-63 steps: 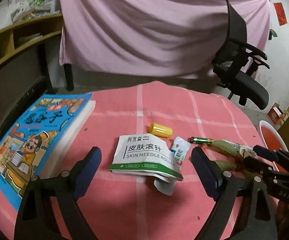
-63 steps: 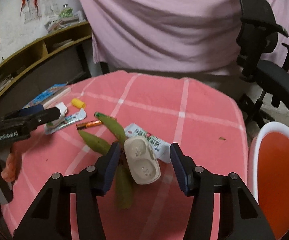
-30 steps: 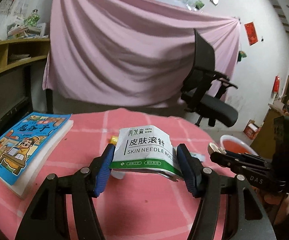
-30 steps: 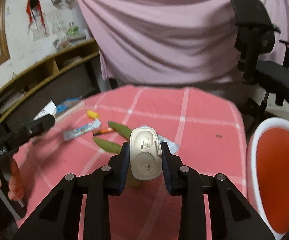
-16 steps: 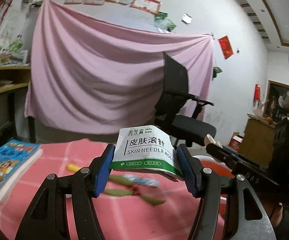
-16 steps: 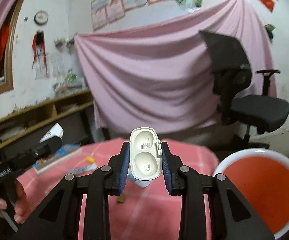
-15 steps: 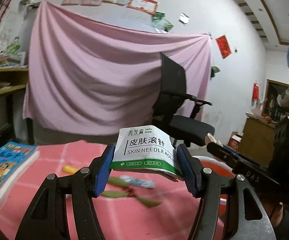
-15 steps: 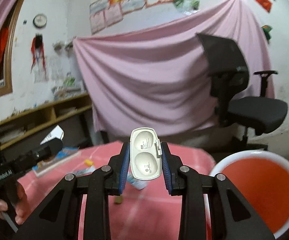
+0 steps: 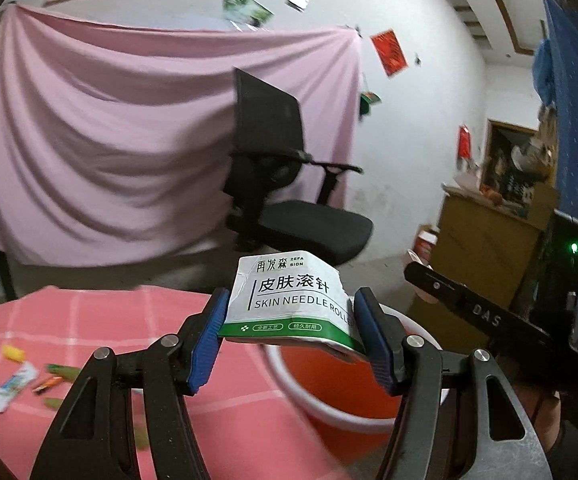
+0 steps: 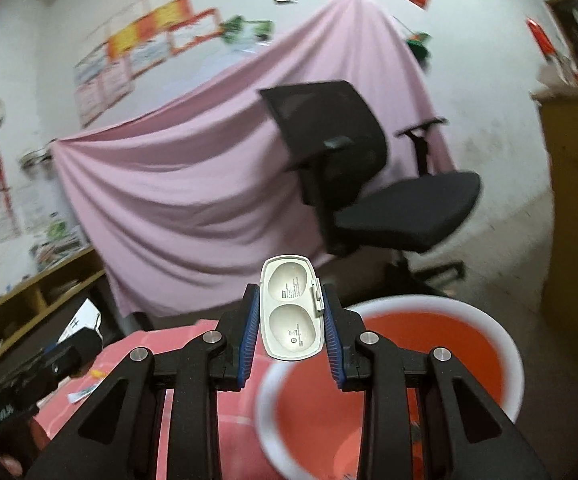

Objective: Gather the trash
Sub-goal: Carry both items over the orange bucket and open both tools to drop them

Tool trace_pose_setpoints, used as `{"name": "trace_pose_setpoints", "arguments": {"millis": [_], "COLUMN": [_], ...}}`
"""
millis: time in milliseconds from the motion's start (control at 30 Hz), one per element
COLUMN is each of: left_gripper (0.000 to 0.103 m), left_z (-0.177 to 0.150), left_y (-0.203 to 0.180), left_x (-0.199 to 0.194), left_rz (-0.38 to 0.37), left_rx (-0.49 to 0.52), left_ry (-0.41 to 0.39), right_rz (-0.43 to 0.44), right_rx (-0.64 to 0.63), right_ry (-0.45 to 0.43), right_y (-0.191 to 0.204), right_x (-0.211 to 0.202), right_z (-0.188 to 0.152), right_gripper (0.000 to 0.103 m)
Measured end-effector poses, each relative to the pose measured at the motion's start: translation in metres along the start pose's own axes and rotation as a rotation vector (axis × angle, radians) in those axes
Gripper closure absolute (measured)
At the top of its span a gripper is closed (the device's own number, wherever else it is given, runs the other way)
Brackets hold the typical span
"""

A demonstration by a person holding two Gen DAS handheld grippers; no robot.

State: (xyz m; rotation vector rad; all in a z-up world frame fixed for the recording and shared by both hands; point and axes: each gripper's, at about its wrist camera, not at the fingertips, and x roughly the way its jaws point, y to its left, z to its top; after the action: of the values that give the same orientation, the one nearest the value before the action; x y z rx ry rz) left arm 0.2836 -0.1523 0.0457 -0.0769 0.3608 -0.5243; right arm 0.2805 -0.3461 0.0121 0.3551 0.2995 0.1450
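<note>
Two grippers are seen: the left gripper and the right gripper. One white and green packet and one white plastic case are counted. One red bin with a white rim is seen at 5 o'clock. On the pink tablecloth, at 8 o'clock, one yellow cap, one white sachet, one battery and at least two green pods are counted. One office chair is seen at 12 o'clock.

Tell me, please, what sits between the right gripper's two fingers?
In the right wrist view, the right gripper clamps an open white plastic case, above the red bin.
</note>
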Motion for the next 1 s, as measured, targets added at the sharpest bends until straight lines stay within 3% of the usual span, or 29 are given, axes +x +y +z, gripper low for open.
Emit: {"name": "trace_pose_setpoints", "arguments": {"millis": [300, 1000], "left_gripper": [0.046, 0.043], "left_z": [-0.004, -0.033], "left_y": [-0.040, -0.052], "left_x": [0.049, 0.074], "left_rz": [-0.055, -0.034], "left_rx": [0.038, 0.059], "left_ry": [0.087, 0.274], "right_rz": [-0.056, -0.082], "right_rx": [0.071, 0.147], "right_ry": [0.049, 0.131], "right_y": [-0.036, -0.064], "right_x": [-0.004, 0.001], "right_z": [0.002, -0.002], "right_gripper": [0.075, 0.075]}}
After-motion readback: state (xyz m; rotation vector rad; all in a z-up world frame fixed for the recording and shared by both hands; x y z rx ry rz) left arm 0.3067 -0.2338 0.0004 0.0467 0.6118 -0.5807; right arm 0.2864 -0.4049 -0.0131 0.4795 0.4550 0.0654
